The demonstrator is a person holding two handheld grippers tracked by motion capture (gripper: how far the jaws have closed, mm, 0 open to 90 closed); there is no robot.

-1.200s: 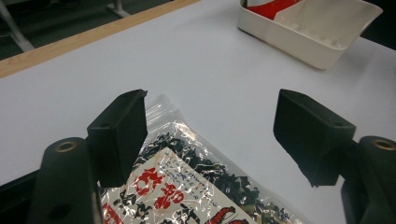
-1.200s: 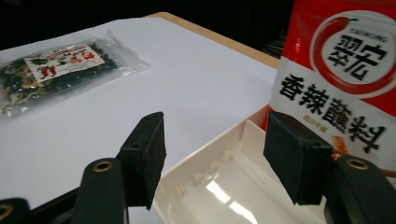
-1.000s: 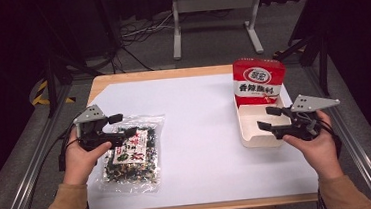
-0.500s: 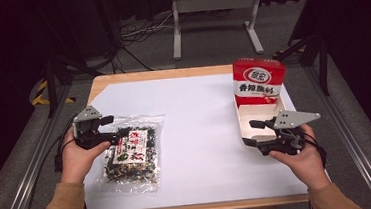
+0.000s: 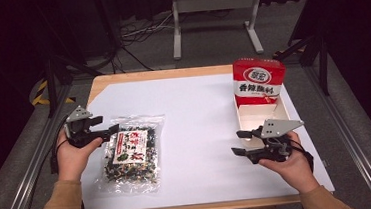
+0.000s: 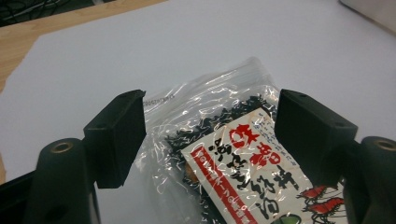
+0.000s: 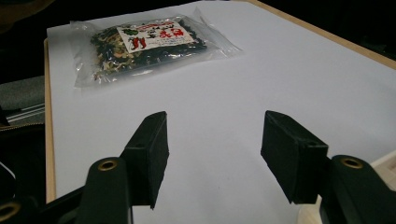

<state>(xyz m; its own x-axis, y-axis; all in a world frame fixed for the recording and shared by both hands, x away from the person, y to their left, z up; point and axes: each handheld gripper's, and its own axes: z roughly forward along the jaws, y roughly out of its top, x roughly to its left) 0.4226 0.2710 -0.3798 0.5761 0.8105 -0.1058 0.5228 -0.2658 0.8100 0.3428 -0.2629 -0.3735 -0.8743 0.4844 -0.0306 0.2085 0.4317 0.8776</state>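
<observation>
High view tells me the snack bag (image 5: 131, 154) lies on the bench, long axis pointing away from me. My left hand-held gripper (image 5: 109, 131) is at its upper left corner, jaws wide apart around the edge, not pressing. My right hand-held gripper (image 5: 239, 143) is well apart, wide and empty, jaws just closing slightly.

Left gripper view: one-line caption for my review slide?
Open left gripper poised over the upper corner of the clear snack bag lying on the white sheet.

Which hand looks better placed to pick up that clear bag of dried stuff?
Probably the left. The left gripper has its open jaws over the bag's corner, while the right gripper sits across the white sheet beside the white tray.
</observation>
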